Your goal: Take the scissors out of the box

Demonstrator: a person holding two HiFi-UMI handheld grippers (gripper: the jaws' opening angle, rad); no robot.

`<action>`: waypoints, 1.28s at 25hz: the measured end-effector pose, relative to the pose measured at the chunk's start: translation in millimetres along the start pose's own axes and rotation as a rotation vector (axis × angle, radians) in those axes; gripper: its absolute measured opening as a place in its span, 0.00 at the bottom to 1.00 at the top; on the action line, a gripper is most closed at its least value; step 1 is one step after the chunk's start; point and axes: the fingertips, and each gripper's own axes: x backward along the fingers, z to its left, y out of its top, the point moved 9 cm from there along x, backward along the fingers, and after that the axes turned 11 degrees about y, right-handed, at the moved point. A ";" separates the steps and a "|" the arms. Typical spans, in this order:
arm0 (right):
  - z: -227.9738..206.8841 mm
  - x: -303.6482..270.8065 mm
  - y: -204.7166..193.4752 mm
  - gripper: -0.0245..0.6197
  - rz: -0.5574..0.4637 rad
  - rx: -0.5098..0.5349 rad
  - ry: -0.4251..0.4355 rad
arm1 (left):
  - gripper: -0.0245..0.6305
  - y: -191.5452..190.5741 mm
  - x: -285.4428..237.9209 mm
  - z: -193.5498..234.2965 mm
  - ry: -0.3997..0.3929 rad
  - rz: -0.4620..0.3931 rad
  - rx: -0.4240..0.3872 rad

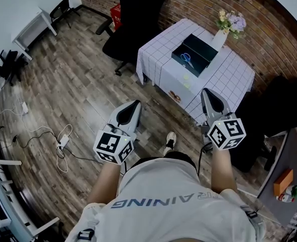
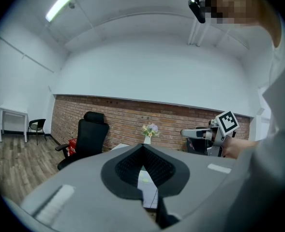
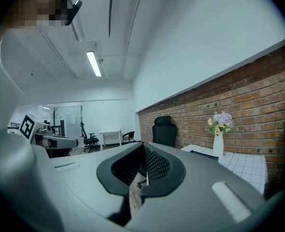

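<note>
A person stands on wood flooring, well short of a table with a white grid-patterned cloth (image 1: 229, 82). The blue-handled scissors (image 1: 187, 58) lie inside an open black rectangular box (image 1: 204, 51) on that table, near a white vase of flowers (image 1: 220, 36). The left gripper (image 1: 134, 105) and right gripper (image 1: 206, 92) both have their jaws pressed together, holding nothing.

Blue-handled scissors (image 1: 187, 58) flat inside open dark box (image 1: 203, 55).
</note>
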 end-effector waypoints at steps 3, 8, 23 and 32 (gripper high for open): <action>-32.8 -13.4 2.5 0.06 -0.003 -0.011 -0.005 | 0.04 6.2 -37.1 -3.9 0.006 -0.001 -0.003; -94.1 -29.5 7.4 0.06 0.000 -0.040 -0.027 | 0.04 19.5 -103.4 -21.9 -0.030 -0.007 -0.035; -213.5 -67.6 16.3 0.06 0.066 -0.104 -0.059 | 0.04 32.2 -234.0 -39.8 -0.044 0.067 -0.033; -250.3 -99.8 12.0 0.06 0.099 -0.102 -0.152 | 0.04 29.2 -316.4 -19.0 -0.147 0.097 -0.022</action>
